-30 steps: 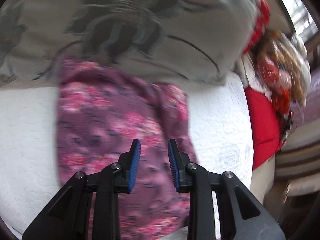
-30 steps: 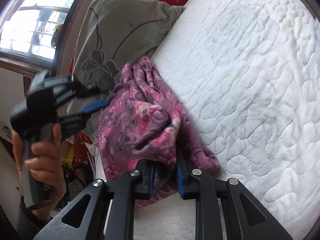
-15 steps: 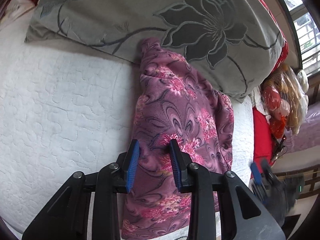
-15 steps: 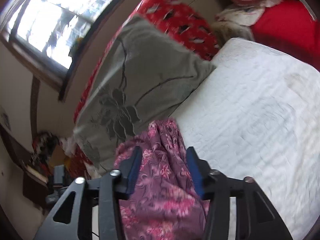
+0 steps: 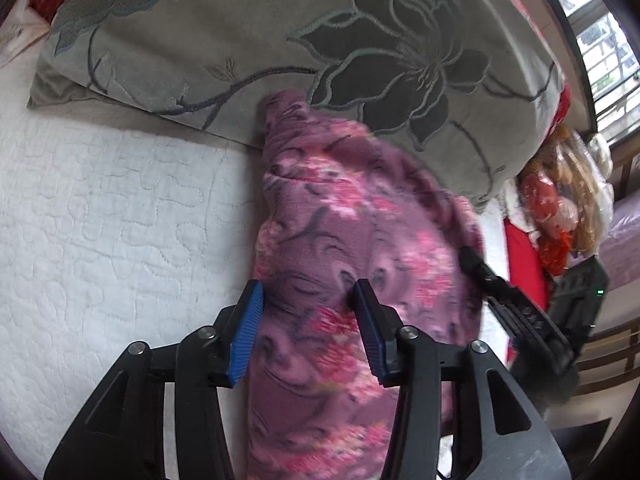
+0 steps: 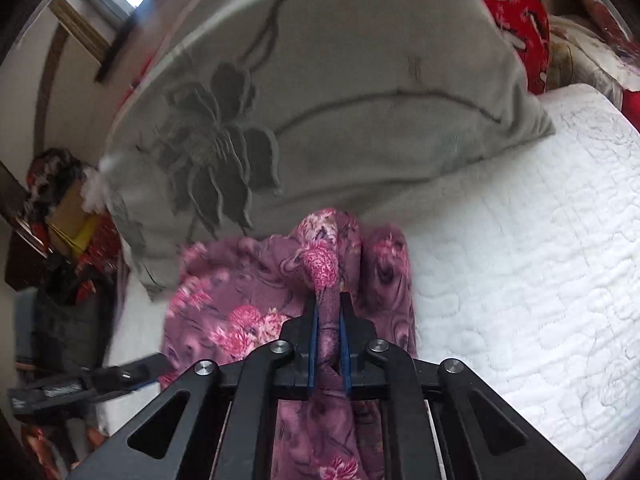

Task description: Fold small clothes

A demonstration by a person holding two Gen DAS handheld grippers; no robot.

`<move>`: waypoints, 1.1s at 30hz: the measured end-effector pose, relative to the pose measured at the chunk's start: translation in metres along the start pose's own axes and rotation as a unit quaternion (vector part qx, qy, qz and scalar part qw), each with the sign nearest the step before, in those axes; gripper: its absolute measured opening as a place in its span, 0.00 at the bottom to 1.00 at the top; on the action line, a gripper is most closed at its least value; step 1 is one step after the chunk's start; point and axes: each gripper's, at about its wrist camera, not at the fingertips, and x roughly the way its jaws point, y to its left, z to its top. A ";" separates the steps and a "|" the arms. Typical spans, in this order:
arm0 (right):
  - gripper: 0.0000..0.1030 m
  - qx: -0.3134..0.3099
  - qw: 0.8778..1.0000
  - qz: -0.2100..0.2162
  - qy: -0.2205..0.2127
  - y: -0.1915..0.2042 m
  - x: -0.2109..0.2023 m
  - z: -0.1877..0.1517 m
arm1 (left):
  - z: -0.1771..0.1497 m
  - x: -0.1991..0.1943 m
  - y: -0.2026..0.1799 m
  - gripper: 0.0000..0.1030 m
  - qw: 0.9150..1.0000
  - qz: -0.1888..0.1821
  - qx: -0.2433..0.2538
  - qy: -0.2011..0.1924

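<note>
A small purple garment with pink flowers point(image 5: 352, 240) lies on the white quilted bed point(image 5: 120, 220), its far end against a grey pillow. My left gripper point(image 5: 308, 308) is open, its blue pads on either side of a stretch of the cloth near its left edge. My right gripper point(image 6: 330, 312) is shut on a bunched fold of the garment point(image 6: 240, 280) and holds it up. The right gripper also shows in the left wrist view point(image 5: 520, 316) at the cloth's right edge. The left gripper shows in the right wrist view point(image 6: 92, 384) at lower left.
A large grey pillow with a dark embroidered flower point(image 5: 360, 40) leans behind the garment. A red patterned cushion point(image 6: 512, 12) and a heap of red and orange items point(image 5: 560, 200) lie past the bed's edge. White quilt point(image 6: 520, 260) stretches to the right.
My right gripper went from open around the cloth to shut on a fold. My left gripper opened wider and came closer to the garment. The cloth's right side has lifted.
</note>
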 end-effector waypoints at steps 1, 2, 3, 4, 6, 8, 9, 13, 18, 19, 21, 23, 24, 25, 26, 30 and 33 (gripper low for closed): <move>0.08 0.005 1.000 -0.004 -0.005 -0.003 -0.002 0.000 | 0.000 0.007 -0.001 0.43 1.000 0.010 0.004 0.003; 0.08 0.010 1.000 -0.012 -0.003 -0.006 0.001 -0.001 | -0.001 0.014 -0.002 0.45 1.000 0.022 0.009 0.005; 0.08 0.017 1.000 -0.024 0.004 -0.010 0.006 -0.003 | -0.002 0.019 -0.003 0.47 0.999 0.031 0.014 0.006; 0.08 0.025 0.999 -0.036 0.018 -0.016 0.014 -0.006 | -0.003 0.023 -0.004 0.48 0.999 0.035 0.016 0.008; 0.08 0.037 0.998 -0.044 0.035 -0.024 0.027 -0.012 | -0.003 0.024 -0.002 0.48 0.999 0.033 0.013 0.009; 0.09 0.044 0.998 -0.042 0.035 -0.023 0.028 -0.011 | -0.003 0.017 0.003 0.47 1.000 0.019 -0.001 0.014; 0.13 0.047 0.997 -0.041 0.036 -0.022 0.026 -0.010 | -0.004 0.014 0.005 0.47 1.000 0.015 -0.004 0.015; 0.18 0.042 0.998 -0.012 0.046 -0.022 0.001 -0.012 | -0.031 -0.014 0.010 0.47 1.000 0.008 0.015 0.000; 0.37 0.038 0.997 0.016 0.059 -0.031 -0.028 -0.042 | -0.072 -0.014 0.011 0.47 1.000 0.002 0.025 0.012; 0.37 0.040 0.996 0.015 0.072 -0.034 -0.027 -0.049 | -0.078 -0.009 0.011 0.47 1.000 -0.001 0.015 0.024; 0.17 0.038 0.996 0.017 0.073 -0.033 -0.027 -0.057 | -0.084 -0.007 0.010 0.47 1.000 -0.007 0.003 0.027; 0.11 0.011 0.999 0.021 0.047 -0.024 -0.037 -0.057 | -0.088 -0.008 0.008 0.47 1.000 0.002 0.009 0.020; 0.10 -0.001 0.999 0.015 0.037 -0.019 -0.040 -0.058 | -0.089 -0.005 0.009 0.49 1.000 0.004 0.008 0.021; 0.09 -0.006 0.999 0.002 0.036 -0.017 -0.039 -0.060 | -0.090 -0.003 0.010 0.49 1.000 0.004 0.004 0.025; 0.09 -0.008 0.999 -0.009 0.041 -0.018 -0.036 -0.061 | -0.090 0.000 0.011 0.50 1.000 0.003 -0.001 0.028; 0.09 0.008 0.998 -0.033 0.062 -0.035 -0.022 -0.067 | -0.090 -0.003 0.011 0.50 0.999 0.007 -0.011 0.031; 0.15 0.025 0.998 -0.009 0.057 -0.033 -0.033 -0.066 | -0.093 -0.008 0.006 0.50 0.999 0.022 0.006 0.028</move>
